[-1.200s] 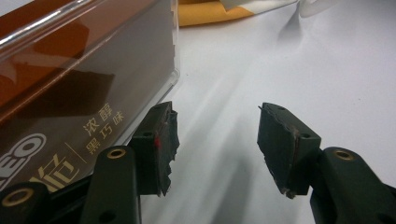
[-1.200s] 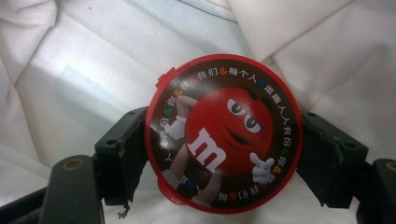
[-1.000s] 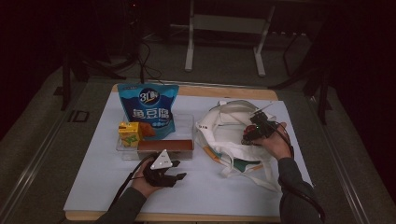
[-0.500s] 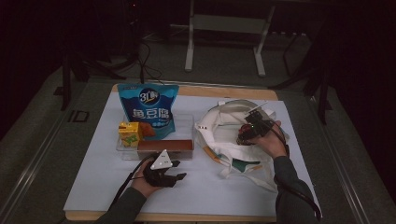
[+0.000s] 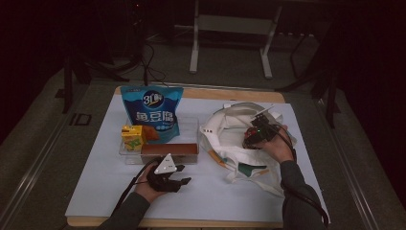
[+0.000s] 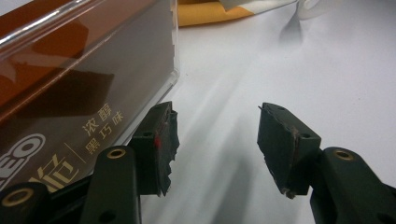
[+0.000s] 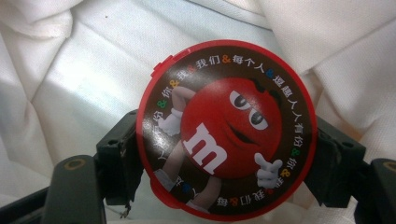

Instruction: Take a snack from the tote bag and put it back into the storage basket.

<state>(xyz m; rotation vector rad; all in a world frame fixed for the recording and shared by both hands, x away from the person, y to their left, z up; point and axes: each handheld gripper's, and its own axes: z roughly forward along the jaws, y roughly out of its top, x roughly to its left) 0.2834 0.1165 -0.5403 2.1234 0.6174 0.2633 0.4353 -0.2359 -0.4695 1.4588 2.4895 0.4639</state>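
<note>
From above, the right gripper (image 5: 252,137) sits over the white bag (image 5: 239,143). The left gripper (image 5: 178,181) rests near the brown box (image 5: 170,151).

Left gripper view: its jaws stand apart on nothing, the box just beside one.

Right gripper view: both jaws squeeze the round red candy tub (image 7: 226,128) above white cloth.

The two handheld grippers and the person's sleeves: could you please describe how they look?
Both grippers, left gripper and right gripper, are black with two jaws ending in worn black pads and brass-coloured pivot screws. The left carries a grey three-cornered plate. A black cable trails from each. The sleeves are dark grey.
</note>
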